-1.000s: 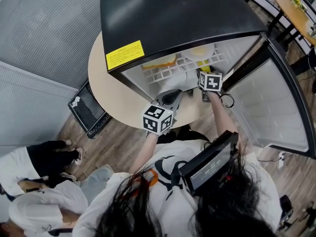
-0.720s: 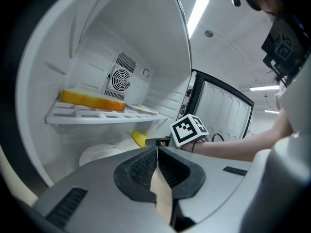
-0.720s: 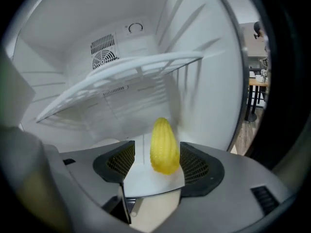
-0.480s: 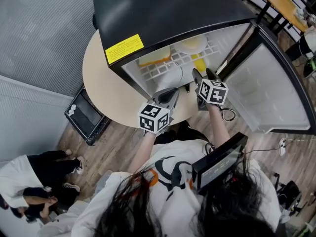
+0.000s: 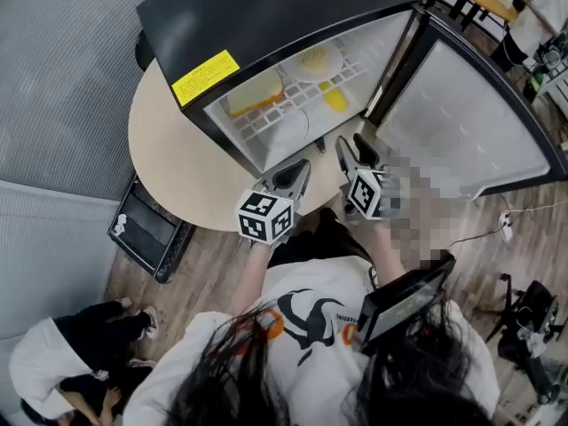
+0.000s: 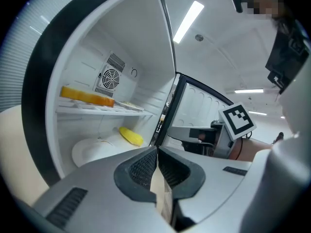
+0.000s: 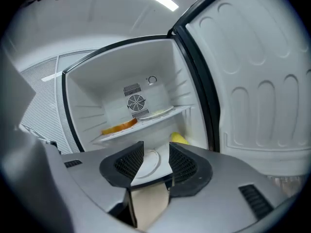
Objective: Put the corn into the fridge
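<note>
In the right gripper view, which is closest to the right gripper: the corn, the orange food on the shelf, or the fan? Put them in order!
From the right gripper, whose jaws have just been closing with nothing between them:
1. The corn, down low on the right.
2. The orange food, on the shelf, left side.
3. The fan, at the very back.

The black fridge [image 5: 266, 16] stands on a round counter [image 5: 169, 162], its door [image 5: 461, 122] swung open. The corn [image 5: 335, 101] lies inside. The left hand-held gripper [image 5: 297, 171] and the right hand-held gripper [image 5: 353, 147] hover just outside the opening. The right one's jaws, just closing in, stand apart and empty.
</note>
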A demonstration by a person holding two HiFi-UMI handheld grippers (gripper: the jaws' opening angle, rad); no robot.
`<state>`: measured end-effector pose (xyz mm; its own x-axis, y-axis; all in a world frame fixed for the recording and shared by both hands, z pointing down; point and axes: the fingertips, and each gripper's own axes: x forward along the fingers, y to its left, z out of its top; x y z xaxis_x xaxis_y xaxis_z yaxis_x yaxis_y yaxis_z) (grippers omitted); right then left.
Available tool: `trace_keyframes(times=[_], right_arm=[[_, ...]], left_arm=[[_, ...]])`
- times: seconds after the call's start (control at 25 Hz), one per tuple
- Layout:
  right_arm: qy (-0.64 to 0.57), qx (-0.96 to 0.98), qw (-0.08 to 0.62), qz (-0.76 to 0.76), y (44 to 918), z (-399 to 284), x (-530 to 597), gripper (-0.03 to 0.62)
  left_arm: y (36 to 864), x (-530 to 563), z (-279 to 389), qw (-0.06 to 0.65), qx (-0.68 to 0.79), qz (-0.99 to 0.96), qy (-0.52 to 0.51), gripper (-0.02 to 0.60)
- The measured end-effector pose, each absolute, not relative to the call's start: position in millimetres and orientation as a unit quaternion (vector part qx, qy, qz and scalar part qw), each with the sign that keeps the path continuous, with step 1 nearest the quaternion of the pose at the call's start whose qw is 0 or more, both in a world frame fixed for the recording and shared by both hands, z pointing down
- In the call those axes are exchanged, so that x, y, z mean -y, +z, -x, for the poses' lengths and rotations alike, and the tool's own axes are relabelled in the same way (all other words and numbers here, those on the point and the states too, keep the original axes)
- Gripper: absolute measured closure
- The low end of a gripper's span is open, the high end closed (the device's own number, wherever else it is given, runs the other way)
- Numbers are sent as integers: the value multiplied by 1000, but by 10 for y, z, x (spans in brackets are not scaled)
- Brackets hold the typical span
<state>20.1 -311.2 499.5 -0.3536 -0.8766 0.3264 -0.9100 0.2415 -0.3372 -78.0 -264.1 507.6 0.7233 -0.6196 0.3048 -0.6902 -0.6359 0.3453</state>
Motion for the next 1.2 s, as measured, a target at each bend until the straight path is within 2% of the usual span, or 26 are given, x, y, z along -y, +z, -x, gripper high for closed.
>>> trace_keyframes(times=[0.12,0.64,1.2], right_arm=[[249,777,24,-578,4976,-237,2851,462],[252,775,13,-580,4826,-464,2188,527],[265,798,12,-541,4773,-1038,1108,548]], left_arm=[[5107,2560,737,227,352,-905,79,566],[4880,2200,367,212,339,-915,59,566],[4848,1002,-198,213,381,-897,66,566]])
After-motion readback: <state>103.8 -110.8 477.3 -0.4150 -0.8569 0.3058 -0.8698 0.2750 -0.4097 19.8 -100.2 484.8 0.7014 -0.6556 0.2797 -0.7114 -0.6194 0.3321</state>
